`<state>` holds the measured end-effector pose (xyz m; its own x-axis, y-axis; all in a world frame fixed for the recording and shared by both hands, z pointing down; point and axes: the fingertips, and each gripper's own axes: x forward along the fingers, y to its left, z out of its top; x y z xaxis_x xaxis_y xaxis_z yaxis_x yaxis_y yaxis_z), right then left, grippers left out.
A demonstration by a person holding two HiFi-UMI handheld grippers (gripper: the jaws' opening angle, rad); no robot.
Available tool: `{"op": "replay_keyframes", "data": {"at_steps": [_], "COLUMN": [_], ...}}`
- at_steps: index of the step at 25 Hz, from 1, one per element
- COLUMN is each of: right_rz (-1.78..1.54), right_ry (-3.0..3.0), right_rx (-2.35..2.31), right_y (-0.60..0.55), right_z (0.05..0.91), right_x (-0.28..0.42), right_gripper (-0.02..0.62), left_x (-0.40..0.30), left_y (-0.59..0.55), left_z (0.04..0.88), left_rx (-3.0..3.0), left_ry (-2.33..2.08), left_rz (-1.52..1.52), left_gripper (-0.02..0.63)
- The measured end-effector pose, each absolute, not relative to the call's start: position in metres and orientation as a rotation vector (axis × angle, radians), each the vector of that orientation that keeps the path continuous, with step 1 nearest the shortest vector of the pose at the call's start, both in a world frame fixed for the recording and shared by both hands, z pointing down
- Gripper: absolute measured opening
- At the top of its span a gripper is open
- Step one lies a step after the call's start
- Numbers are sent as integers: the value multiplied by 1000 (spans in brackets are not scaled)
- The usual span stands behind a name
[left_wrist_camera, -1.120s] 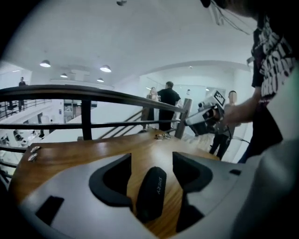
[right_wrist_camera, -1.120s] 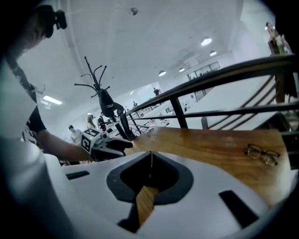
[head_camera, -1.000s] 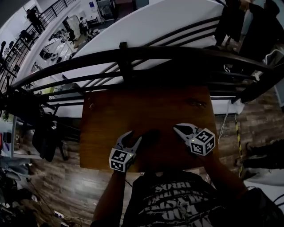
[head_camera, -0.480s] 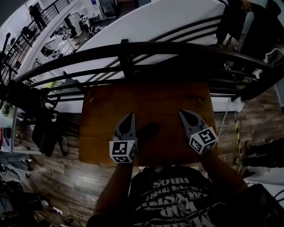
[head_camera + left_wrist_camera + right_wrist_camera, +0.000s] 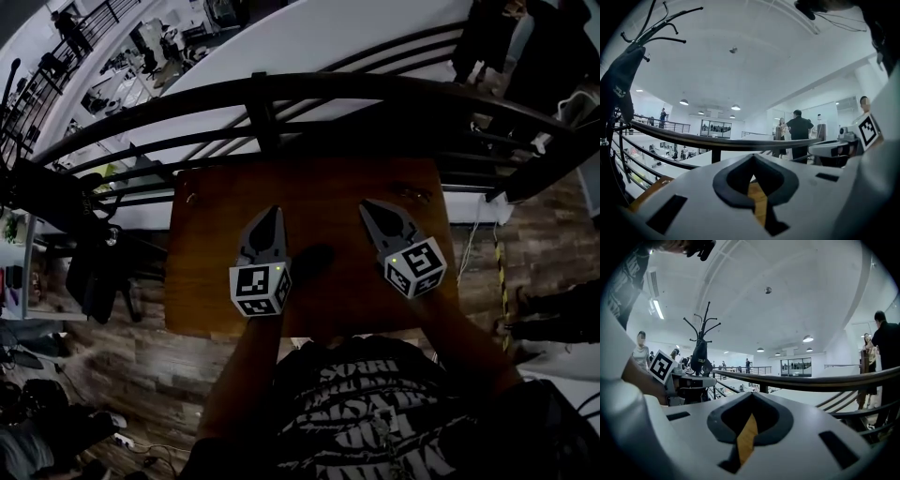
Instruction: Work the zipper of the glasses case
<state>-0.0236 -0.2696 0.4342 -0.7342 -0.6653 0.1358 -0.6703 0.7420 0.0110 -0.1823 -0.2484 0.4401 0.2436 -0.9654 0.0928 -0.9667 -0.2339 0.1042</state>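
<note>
A dark oblong shape, apparently the glasses case, lies on the brown wooden table between my two grippers; the picture is too dim to show its zipper. My left gripper hovers just left of it, pointing away from me, jaws shut and empty. My right gripper is to the case's right, also shut with nothing in it. In the left gripper view the tips meet with only table wood showing behind them. The right gripper view shows the same closed tips. Neither gripper touches the case.
A dark metal railing runs along the table's far edge, with a drop to a lower floor beyond. A coat stand with dark clothes is left of the table. People stand by the railing at the far right.
The left gripper's jaws have gone from open to shut. Both grippers have moved farther out over the table, away from me, past the case's sides.
</note>
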Motion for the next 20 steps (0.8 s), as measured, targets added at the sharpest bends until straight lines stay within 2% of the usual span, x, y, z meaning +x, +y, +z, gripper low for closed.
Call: {"op": "replay_keyframes", "data": {"at_steps": [20], "right_rz": [96], "right_ry": [-2782], "right_rx": [1135], "right_y": [-272], "right_z": [441], "right_x": [-52], "right_gripper": [-2], "left_x": [-236], "left_y": [-230], "left_z": [454], "left_rx": [2303], "left_ry": [-1869], "left_rz": [16], "left_gripper": [6]}}
